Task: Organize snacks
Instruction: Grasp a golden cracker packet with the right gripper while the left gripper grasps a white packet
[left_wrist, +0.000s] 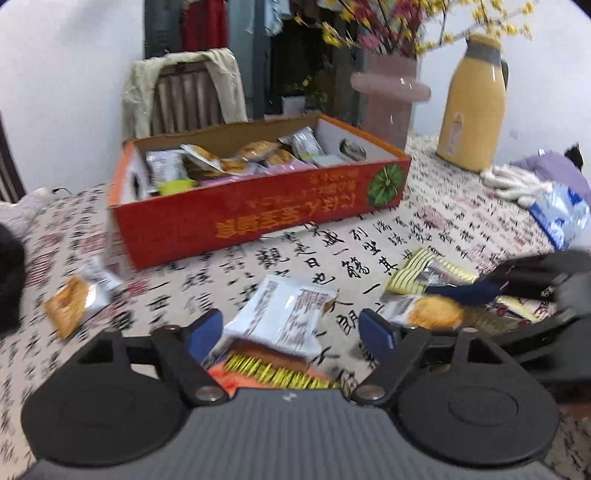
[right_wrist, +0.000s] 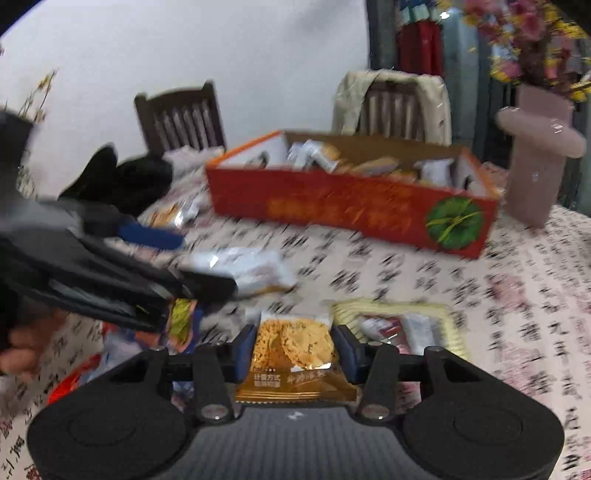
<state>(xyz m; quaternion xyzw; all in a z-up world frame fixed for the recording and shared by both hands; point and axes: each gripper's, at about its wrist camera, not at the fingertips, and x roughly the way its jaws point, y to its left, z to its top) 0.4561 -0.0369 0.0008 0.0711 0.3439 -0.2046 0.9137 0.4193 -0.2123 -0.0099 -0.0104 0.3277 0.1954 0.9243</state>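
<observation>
An open red cardboard box (left_wrist: 258, 218) (right_wrist: 332, 206) with several wrapped snacks inside stands at the back of the table. My left gripper (left_wrist: 291, 330) is open, low over a white snack packet (left_wrist: 284, 314) that lies between its blue pads; a gap shows on the right side. A yellow-and-orange packet (left_wrist: 266, 369) lies under it. My right gripper (right_wrist: 293, 350) is shut on an orange cracker packet (right_wrist: 295, 343), with both pads against its sides. That packet (left_wrist: 432, 314) also shows in the left wrist view, at the right. Everything is blurred.
Loose packets lie around: an orange one (left_wrist: 70, 302) at the left and a yellow-striped one (left_wrist: 417, 273) (right_wrist: 399, 325) at the right. A yellow thermos (left_wrist: 472, 107), pink vase (left_wrist: 391, 96), white gloves (left_wrist: 513, 181) and a blue bag (left_wrist: 561, 214) stand behind. Two chairs (right_wrist: 181, 118) line the far edge.
</observation>
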